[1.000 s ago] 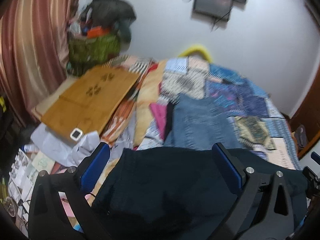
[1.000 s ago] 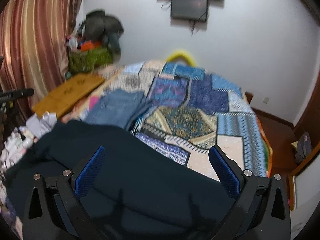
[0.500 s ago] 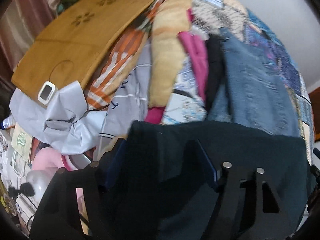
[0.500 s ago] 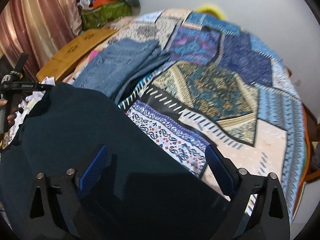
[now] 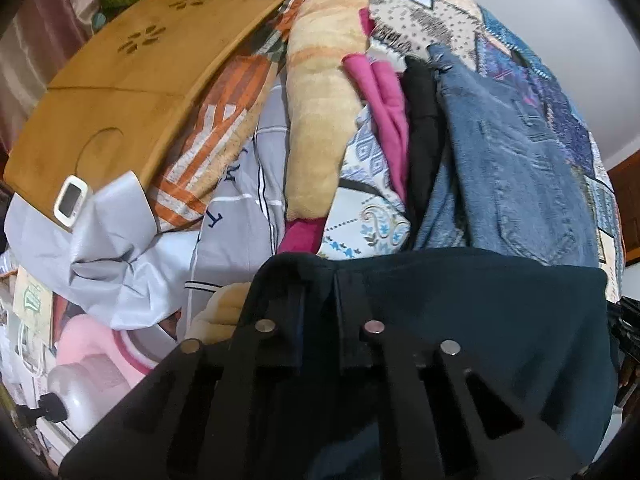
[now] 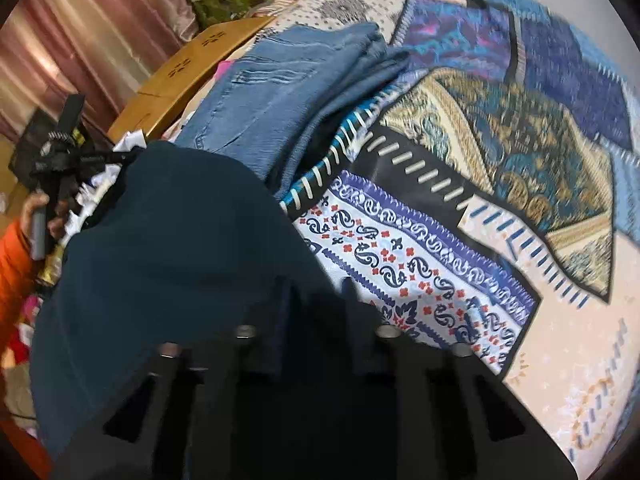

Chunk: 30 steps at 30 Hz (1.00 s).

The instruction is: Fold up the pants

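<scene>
Dark navy pants [image 5: 480,312] lie spread across the near edge of the patchwork bed. My left gripper [image 5: 320,284] is shut, its two fingers pinching the pants' far-left corner edge. In the right wrist view the same dark pants [image 6: 168,248] fill the lower left. There my right gripper [image 6: 316,292] is shut too, clamped on the pants' right edge where it meets the patterned quilt [image 6: 420,264]. The left gripper device and the hand that holds it [image 6: 52,184] show at the left of that view, at the pants' far corner.
Folded blue jeans [image 5: 512,168] lie just beyond the dark pants, beside black and pink clothes [image 5: 388,120] and a tan pillow [image 5: 320,112]. A wooden lap tray [image 5: 132,88] and grey sheet [image 5: 120,248] sit to the left. Bottles and clutter [image 5: 68,380] crowd the bedside.
Both grippers dropped toward the bed and tilted downward. Their jaws went from wide open to shut on the edge of the dark pants.
</scene>
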Each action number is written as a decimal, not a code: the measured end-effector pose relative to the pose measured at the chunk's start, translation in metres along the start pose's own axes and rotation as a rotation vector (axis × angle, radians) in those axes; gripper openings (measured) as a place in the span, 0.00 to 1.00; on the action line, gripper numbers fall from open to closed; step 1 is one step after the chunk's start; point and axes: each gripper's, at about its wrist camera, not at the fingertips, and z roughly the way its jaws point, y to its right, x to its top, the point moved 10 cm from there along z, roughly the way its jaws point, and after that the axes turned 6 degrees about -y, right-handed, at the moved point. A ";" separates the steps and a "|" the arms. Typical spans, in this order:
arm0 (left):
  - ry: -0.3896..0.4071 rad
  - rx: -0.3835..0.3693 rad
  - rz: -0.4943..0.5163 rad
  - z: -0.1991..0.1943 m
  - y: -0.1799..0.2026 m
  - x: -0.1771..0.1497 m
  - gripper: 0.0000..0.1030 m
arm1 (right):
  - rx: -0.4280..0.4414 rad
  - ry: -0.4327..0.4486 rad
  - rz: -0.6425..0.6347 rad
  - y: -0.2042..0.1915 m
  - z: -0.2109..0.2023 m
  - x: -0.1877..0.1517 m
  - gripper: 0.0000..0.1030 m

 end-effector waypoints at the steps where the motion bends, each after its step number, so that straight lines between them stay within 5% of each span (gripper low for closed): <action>1: 0.018 0.012 0.009 -0.007 0.000 0.002 0.10 | -0.019 0.019 -0.008 -0.001 -0.005 0.001 0.08; 6: 0.132 0.065 0.040 -0.053 0.005 0.021 0.09 | -0.123 0.127 -0.034 0.002 -0.043 0.022 0.06; 15: 0.369 0.042 0.067 -0.163 0.027 0.065 0.10 | -0.336 0.317 -0.088 0.002 -0.132 0.073 0.05; 30: 0.355 0.037 0.081 -0.186 -0.003 -0.037 0.10 | -0.225 0.325 -0.123 -0.072 -0.152 -0.003 0.05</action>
